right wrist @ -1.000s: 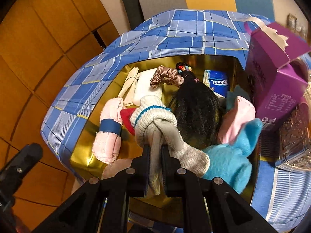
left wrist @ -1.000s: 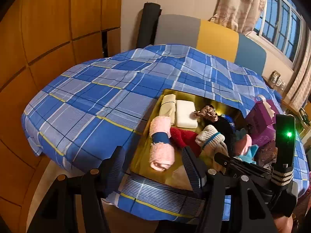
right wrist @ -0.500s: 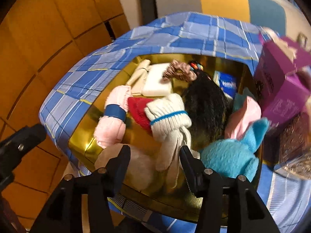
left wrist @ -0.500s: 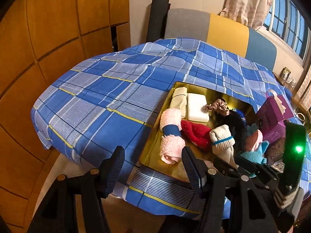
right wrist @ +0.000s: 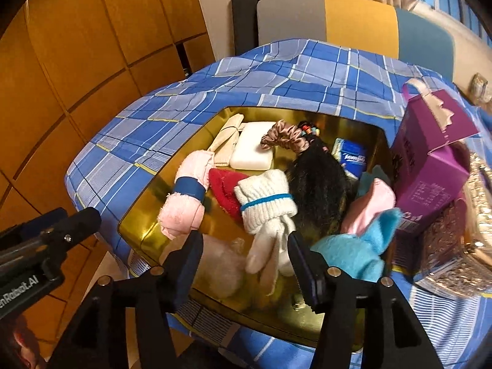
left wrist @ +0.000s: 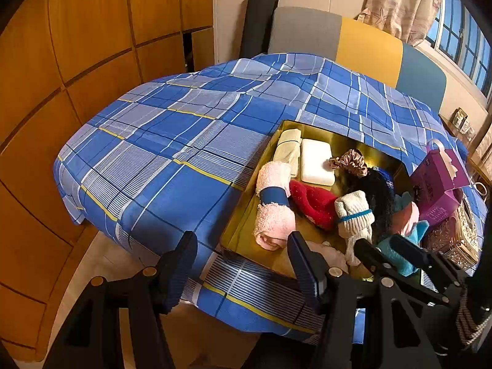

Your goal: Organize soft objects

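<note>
A gold tray (right wrist: 144, 215) on the blue plaid cloth holds soft things: a rolled pink towel (right wrist: 187, 196), a red cloth (right wrist: 224, 187), white socks with a blue band (right wrist: 267, 206), a black hairpiece (right wrist: 319, 181), a pink scrunchie (right wrist: 283, 136), a white pad (right wrist: 252, 150) and a blue plush (right wrist: 353, 252). My right gripper (right wrist: 244, 264) is open and empty just behind the socks' loose ends. My left gripper (left wrist: 243, 264) is open and empty above the tray's near left corner (left wrist: 233, 236). The socks (left wrist: 353, 215) lie in the tray.
A purple carton (right wrist: 430, 160) and an ornate box (right wrist: 455, 246) stand at the tray's right. A tissue pack (right wrist: 352, 156) lies at the tray's back. Wooden wall panels (left wrist: 77, 46) are on the left; a padded headboard (left wrist: 338, 40) is behind the table.
My right gripper opened, let go of the white socks and pulled back; the socks now rest in the tray. My left gripper also drew back and up.
</note>
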Tool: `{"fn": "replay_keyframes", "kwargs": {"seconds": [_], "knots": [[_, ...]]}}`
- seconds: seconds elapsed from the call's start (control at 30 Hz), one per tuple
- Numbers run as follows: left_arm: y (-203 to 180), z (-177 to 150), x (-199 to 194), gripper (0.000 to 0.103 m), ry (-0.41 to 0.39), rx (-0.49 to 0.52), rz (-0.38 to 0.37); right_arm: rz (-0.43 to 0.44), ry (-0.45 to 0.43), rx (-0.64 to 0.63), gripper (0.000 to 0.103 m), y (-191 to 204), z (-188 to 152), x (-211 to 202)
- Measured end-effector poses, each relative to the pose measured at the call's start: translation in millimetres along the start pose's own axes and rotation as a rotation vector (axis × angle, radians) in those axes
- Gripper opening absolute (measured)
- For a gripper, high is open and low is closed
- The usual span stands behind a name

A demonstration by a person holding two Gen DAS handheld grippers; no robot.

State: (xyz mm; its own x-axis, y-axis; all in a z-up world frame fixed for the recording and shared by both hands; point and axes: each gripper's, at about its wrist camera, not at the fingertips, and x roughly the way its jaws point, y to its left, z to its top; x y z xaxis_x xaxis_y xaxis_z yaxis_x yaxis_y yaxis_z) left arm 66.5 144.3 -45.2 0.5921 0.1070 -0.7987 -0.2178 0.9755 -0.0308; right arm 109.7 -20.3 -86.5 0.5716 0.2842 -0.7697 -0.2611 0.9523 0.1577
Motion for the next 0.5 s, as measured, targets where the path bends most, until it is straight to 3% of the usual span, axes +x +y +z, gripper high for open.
{"fn": "replay_keyframes", "kwargs": {"seconds": [0.13,0.5], "knots": [[-5,-1,-6,0.062,-0.019,0.014,0.018,-0.054,-0.041,-0.002,0.075,-7,2,-18],[-28,-11,-31,0.062,-0.061,0.091,0.006,-0.167,-0.158,0.074,0.100,-32,-3,-75]]}}
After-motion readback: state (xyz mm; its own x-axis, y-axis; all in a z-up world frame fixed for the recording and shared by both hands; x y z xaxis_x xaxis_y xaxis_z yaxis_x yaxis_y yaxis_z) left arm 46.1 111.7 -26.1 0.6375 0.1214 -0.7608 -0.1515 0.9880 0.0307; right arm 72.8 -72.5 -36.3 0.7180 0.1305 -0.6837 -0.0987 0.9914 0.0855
